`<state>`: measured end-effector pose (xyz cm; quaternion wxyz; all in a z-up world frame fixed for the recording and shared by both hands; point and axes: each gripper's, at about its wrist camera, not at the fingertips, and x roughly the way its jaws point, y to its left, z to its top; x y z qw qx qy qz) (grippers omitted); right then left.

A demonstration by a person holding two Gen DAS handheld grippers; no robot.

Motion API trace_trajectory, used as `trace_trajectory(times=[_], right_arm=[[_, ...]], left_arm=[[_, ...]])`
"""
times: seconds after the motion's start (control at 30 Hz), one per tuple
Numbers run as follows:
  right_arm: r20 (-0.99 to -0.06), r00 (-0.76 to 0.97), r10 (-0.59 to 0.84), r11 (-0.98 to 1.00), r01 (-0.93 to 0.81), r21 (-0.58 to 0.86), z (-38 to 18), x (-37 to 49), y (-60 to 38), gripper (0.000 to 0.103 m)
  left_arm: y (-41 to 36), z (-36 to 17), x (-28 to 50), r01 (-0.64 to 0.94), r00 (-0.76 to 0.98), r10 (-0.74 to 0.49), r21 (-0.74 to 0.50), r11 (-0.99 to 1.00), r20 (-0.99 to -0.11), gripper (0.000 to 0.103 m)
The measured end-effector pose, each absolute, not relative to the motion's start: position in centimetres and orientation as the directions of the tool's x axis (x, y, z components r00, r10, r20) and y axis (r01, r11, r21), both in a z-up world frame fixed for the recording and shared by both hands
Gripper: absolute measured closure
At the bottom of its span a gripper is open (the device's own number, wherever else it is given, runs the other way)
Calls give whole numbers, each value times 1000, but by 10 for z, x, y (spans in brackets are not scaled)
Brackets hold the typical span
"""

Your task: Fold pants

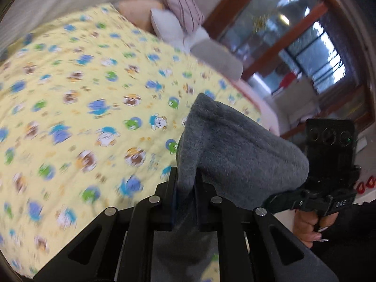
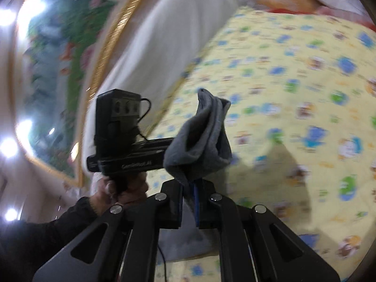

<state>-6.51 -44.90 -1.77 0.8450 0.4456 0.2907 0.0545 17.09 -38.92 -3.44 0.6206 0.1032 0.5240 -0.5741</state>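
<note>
The grey fleece pants point(image 1: 235, 145) are held up in the air above the bed, pinched by both grippers. My left gripper point(image 1: 185, 178) is shut on one part of the grey cloth, which bulges up and to the right toward the other gripper's body point(image 1: 329, 164). My right gripper point(image 2: 190, 185) is shut on another part of the pants point(image 2: 202, 138), whose edge stands up above the jaws. The left gripper's body point(image 2: 122, 136) shows at the left of the right wrist view, next to the cloth. The rest of the pants hangs below, hidden.
A yellow cartoon-print quilt point(image 1: 82, 105) covers the bed point(image 2: 293, 94) below. Pillows point(image 1: 188, 30) lie at the head end. A wood-framed window point(image 1: 305, 47) is at the right. A gold-framed picture point(image 2: 65, 70) and a white bolster point(image 2: 159, 54) are at the left.
</note>
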Motion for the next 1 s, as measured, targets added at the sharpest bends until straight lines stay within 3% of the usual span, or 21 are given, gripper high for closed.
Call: trace_trajectory(times=[0.33, 0.83, 0.9, 0.93, 0.97, 1.0], right_arm=[[-459, 704, 542, 671, -34, 741, 0, -24, -330, 95], [-584, 429, 689, 678, -96, 729, -87, 30, -201, 95], [-611, 394, 686, 691, -90, 718, -96, 34, -193, 92], [-631, 378, 677, 704, -84, 705, -100, 37, -188, 85], [-645, 360, 674, 711, -79, 699, -104, 39, -185, 78], [-664, 342, 665, 722, -71, 688, -107, 40, -181, 61]], left_arm=[[-236, -11, 153, 743, -92, -688, -510, 434, -720, 93], [-67, -110, 140, 452, -16, -619, -558, 696, -785, 93], [-50, -116, 137, 415, -4, -613, -559, 718, -790, 93], [-42, -117, 134, 399, 2, -613, -561, 725, -790, 93], [-33, -118, 131, 374, 11, -614, -566, 735, -790, 92], [-27, -120, 130, 363, 15, -614, -568, 739, -789, 92]])
